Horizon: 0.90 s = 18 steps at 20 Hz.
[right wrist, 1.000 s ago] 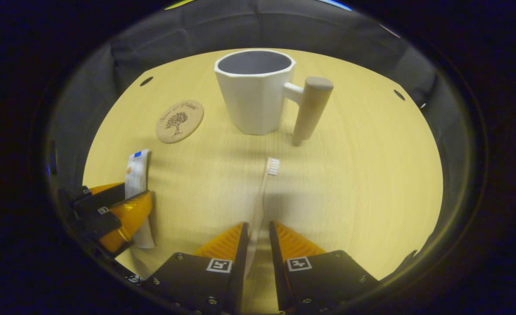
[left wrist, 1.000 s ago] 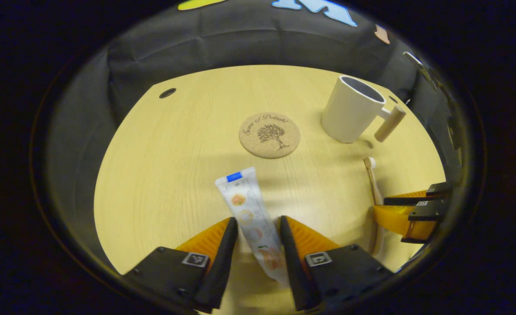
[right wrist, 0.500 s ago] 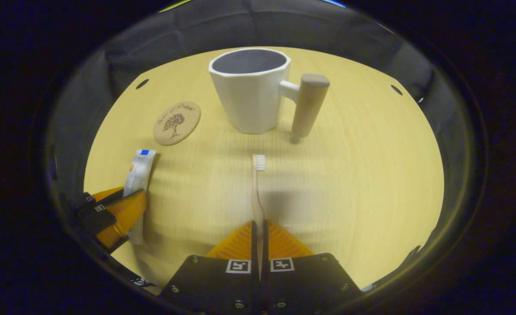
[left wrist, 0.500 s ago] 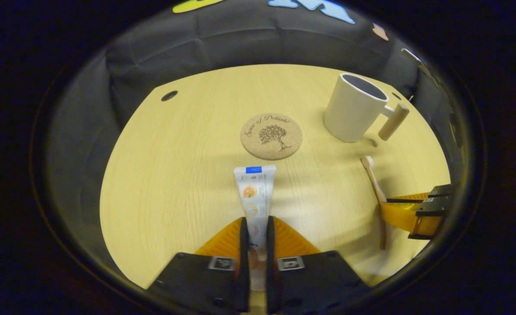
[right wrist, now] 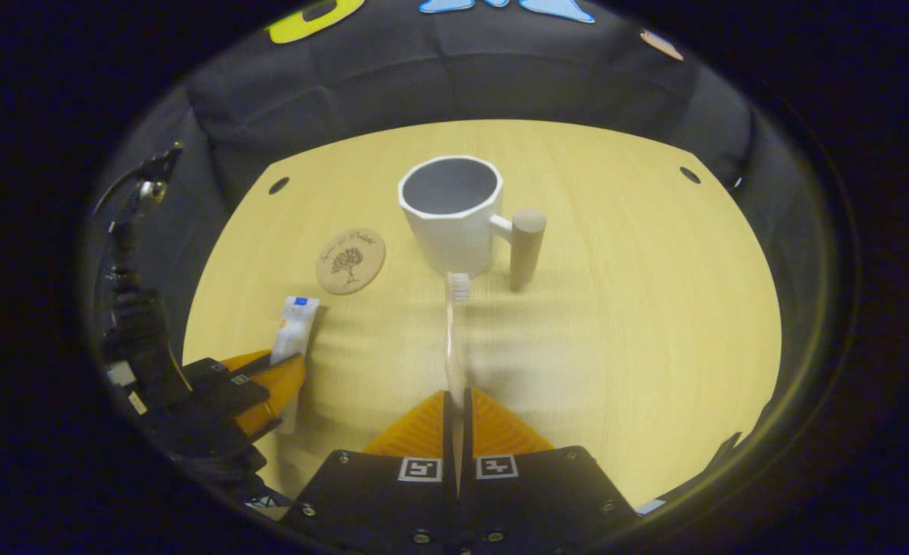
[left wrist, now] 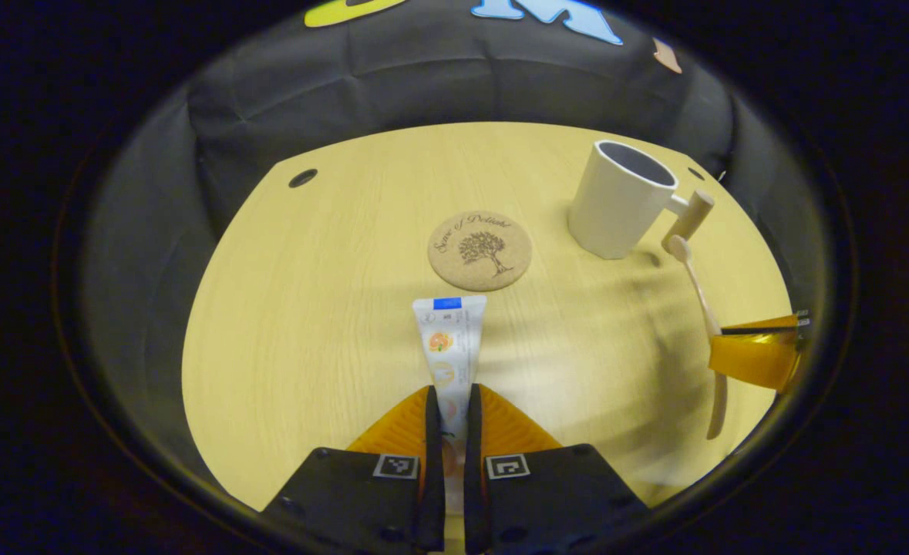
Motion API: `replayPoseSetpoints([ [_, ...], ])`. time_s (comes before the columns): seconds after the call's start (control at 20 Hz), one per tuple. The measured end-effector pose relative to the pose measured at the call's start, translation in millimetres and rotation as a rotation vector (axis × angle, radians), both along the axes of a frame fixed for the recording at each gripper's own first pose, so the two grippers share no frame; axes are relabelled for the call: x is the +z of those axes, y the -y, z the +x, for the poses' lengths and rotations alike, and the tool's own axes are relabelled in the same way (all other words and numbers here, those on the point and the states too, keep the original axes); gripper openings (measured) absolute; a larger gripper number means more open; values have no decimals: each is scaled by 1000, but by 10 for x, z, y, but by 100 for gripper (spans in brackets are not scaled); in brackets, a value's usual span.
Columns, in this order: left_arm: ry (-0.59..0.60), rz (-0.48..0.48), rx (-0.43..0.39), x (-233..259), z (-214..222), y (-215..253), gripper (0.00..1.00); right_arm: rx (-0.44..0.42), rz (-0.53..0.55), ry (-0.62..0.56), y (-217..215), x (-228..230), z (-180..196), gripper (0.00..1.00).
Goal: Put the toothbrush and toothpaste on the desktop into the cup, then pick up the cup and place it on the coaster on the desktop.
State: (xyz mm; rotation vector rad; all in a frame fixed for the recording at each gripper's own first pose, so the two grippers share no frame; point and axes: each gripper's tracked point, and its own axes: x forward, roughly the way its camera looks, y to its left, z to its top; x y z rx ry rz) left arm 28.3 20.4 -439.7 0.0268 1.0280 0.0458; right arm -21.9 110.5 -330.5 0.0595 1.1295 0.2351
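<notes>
each hand-held gripper pinched its load near the tail: left a soft, light toothpaste, right a thin, stiff toothbrush.

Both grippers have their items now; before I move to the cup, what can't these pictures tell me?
- Cap end of the white printed toothpaste tube: left gripper view, hidden between the left gripper's fingers.
- Inside bottom of the white faceted cup: right gripper view, dark past the rim.
- Lower handle of the beige toothbrush: right gripper view, covered by the right gripper.
- Lettering on the round cork coaster: too small.
</notes>
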Motion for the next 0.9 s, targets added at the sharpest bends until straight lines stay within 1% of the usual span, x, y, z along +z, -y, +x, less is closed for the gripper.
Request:
replayPoseSetpoints([
  [0.2, 21, -17, 6, 102, 35, 12, 17, 8, 39, 60, -77, 357, 67, 1],
  [0.35, 35, -42, 10, 171, 53, 46, 18, -17, 72, 106, -146, 552, 265, 1],
  [0.6, 46, -54, 3, 243, 53, 69, 17, -52, 83, 181, -184, 724, 774, 2],
  [0.8, 38, -68, 14, 250, -6, 56, 17, -96, 97, 222, -157, 792, 1216, 1],
  [0.9, 30, -66, 24, 281, -73, -26, 17, -121, 103, 238, -127, 803, 1448, 1],
])
